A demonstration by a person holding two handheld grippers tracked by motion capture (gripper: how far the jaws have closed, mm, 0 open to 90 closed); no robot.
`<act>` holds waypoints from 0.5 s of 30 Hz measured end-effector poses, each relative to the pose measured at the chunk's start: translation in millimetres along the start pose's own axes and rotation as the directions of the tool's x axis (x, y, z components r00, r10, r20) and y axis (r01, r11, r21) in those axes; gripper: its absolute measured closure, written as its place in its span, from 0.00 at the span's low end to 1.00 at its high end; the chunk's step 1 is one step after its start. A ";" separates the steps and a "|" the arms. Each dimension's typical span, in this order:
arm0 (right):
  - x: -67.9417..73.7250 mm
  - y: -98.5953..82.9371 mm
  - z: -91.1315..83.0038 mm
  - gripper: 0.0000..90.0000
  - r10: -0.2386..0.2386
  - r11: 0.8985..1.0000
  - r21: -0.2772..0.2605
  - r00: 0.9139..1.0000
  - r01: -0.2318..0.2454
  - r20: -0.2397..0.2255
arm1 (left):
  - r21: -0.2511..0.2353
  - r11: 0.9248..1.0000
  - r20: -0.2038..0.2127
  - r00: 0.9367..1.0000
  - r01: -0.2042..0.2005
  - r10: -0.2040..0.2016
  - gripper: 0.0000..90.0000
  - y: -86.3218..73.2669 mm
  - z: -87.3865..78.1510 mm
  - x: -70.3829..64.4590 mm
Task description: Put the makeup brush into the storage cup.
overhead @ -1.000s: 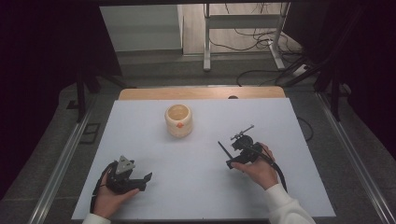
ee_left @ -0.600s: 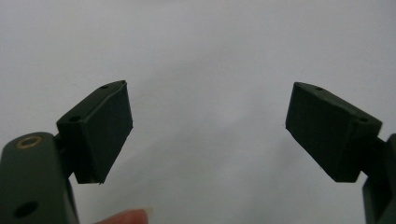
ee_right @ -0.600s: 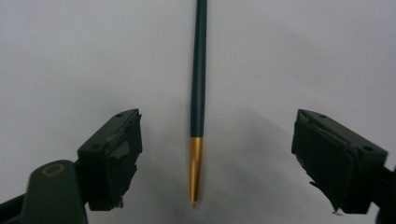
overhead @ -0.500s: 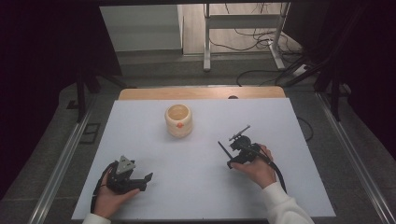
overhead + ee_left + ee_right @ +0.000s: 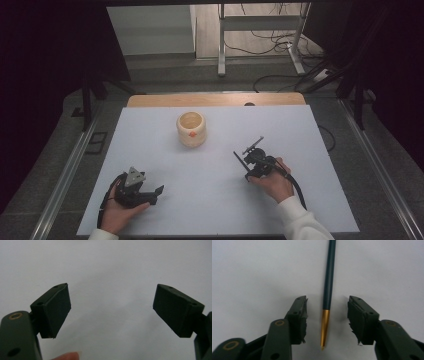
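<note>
A dark pen [image 5: 329,277] with a gold tip lies flat on the white table [image 5: 210,165]. My right gripper [image 5: 327,300] is open, one jaw on each side of the pen's gold end, touching neither side. In the high view the right gripper [image 5: 251,165] is right of centre, and the pen [image 5: 239,160] sticks out from it toward the upper left. My left gripper [image 5: 156,195] rests at the lower left, held in a hand. Its jaws [image 5: 112,288] stand wide open over bare table with nothing between them.
A round wooden cup [image 5: 191,129] with an orange mark stands at the back centre of the table. A wooden strip [image 5: 215,99] runs along the far edge. Beyond it are floor, cables and a desk frame [image 5: 260,22].
The right gripper has shifted slightly toward the person and to the left, over the pen. The left gripper and the cup have not moved.
</note>
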State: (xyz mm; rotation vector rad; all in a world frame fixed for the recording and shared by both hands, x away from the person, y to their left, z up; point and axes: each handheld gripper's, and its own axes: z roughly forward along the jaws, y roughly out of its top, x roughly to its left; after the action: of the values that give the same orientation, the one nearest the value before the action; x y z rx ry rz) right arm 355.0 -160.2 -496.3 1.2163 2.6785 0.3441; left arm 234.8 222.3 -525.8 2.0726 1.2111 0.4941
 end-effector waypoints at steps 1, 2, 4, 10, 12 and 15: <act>-0.1 -0.1 -0.2 0.59 -0.003 1.000 0.003 1.000 0.003 -0.003 | 0.001 1.000 0.000 1.000 -0.001 0.001 0.18 0.0 0.1 -0.1; -0.1 -0.1 -0.2 0.59 -0.003 1.000 0.003 1.000 0.003 -0.003 | 0.001 1.000 0.000 1.000 -0.001 0.001 0.18 0.0 0.1 -0.1; 0.8 0.0 -0.2 0.66 0.001 1.000 0.005 1.000 -0.001 -0.019 | 0.001 1.000 0.000 1.000 -0.001 0.001 0.18 0.0 0.2 -0.2; -0.6 -0.2 -1.0 0.78 -0.001 1.000 0.012 0.999 0.002 -0.043 | 0.008 1.000 0.003 1.000 -0.013 0.013 0.18 -0.3 0.8 -1.1; -1.5 0.5 -0.6 0.80 0.002 1.000 0.013 0.999 -0.001 -0.047 | 0.008 1.000 0.004 1.000 -0.013 0.013 0.18 -0.2 0.9 -1.4; -1.5 2.2 -0.4 0.83 -0.004 1.000 0.026 0.999 0.005 -0.042 | 0.006 1.000 0.003 1.000 -0.013 0.013 0.18 0.0 0.5 -1.9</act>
State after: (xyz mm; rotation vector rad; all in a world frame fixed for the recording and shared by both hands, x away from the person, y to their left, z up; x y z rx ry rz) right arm 357.4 -160.0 -495.2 1.2239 2.7293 0.3386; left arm 234.1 220.4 -526.1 2.0870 1.1993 0.4934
